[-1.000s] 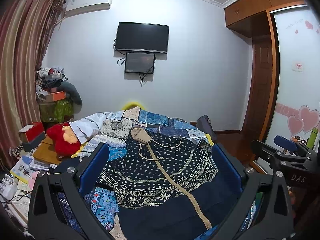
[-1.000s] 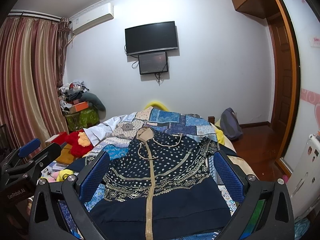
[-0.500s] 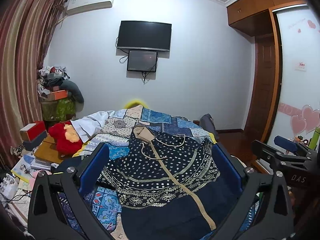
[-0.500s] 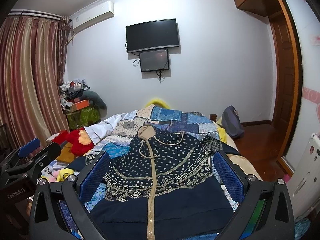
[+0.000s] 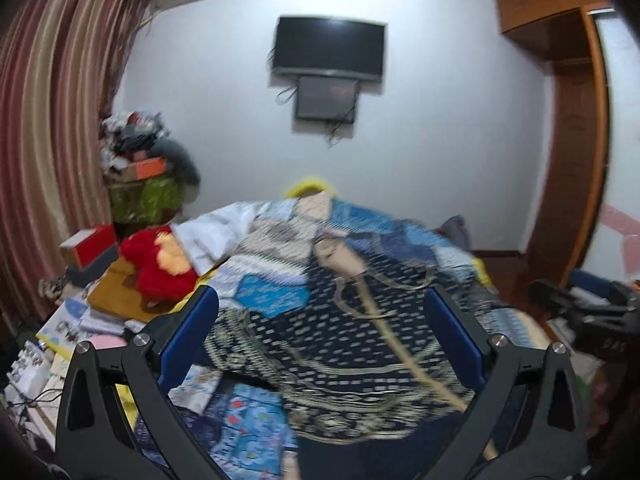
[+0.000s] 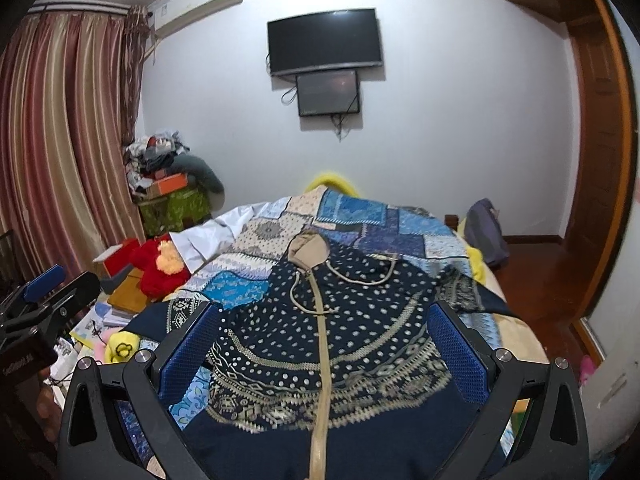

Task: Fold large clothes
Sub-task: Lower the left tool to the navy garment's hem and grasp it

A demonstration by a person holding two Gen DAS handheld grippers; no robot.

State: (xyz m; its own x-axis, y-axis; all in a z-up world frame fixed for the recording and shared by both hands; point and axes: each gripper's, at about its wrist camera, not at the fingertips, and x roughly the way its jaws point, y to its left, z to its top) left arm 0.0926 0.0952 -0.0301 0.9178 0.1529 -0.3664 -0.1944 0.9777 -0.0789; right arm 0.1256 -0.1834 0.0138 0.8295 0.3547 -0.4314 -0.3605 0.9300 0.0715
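Both claws, left gripper (image 5: 322,312) and right gripper (image 6: 324,328), spread wide above navy dotted hooded garment (image 6: 320,340) flat on patchwork quilt (image 6: 360,220); red plush toy (image 6: 160,266) beside.

Bed (image 6: 516,344) with blue patchwork quilt (image 6: 360,220), dark dotted garment (image 6: 340,340) spread flat on quilt

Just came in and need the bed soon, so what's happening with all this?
A person is holding a two-finger gripper in each hand over a dark dotted hooded garment spread flat on the patchwork bedspread. Both the left gripper and the right gripper are open and grip nothing. The garment lies unfolded, hood toward the far wall, so folding has not started. The left view is blurred.
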